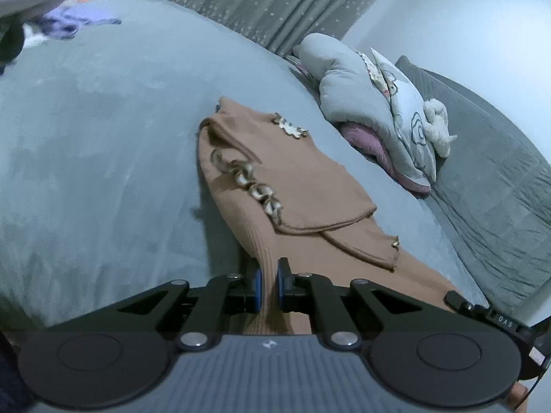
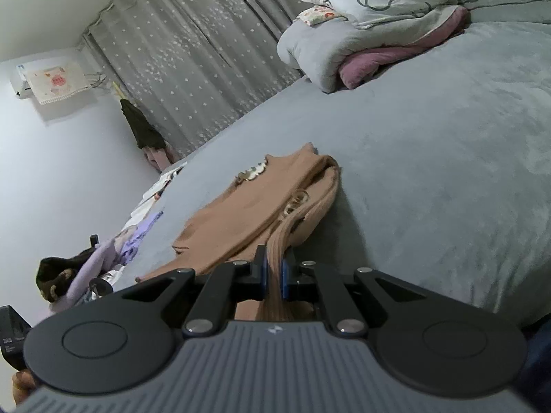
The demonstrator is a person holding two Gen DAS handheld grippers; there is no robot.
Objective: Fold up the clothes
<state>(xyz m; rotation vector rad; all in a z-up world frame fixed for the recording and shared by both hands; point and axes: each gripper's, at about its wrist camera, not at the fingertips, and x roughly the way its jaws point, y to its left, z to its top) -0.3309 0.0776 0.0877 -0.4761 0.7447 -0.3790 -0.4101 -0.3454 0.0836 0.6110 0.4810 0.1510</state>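
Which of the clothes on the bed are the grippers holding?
The brown top. Both grippers, left and right, pinch its ribbed edge. The purple clothes lie untouched in a heap at the bed's far edge.

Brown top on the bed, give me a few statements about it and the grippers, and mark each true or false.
1. Both the left gripper and the right gripper are shut on the brown top. True.
2. The top's sleeves are folded in over its body. True.
3. The top lies on a wooden floor. False: it lies on the grey bed.
4. The folded quilt sits on the top. False: they are apart.
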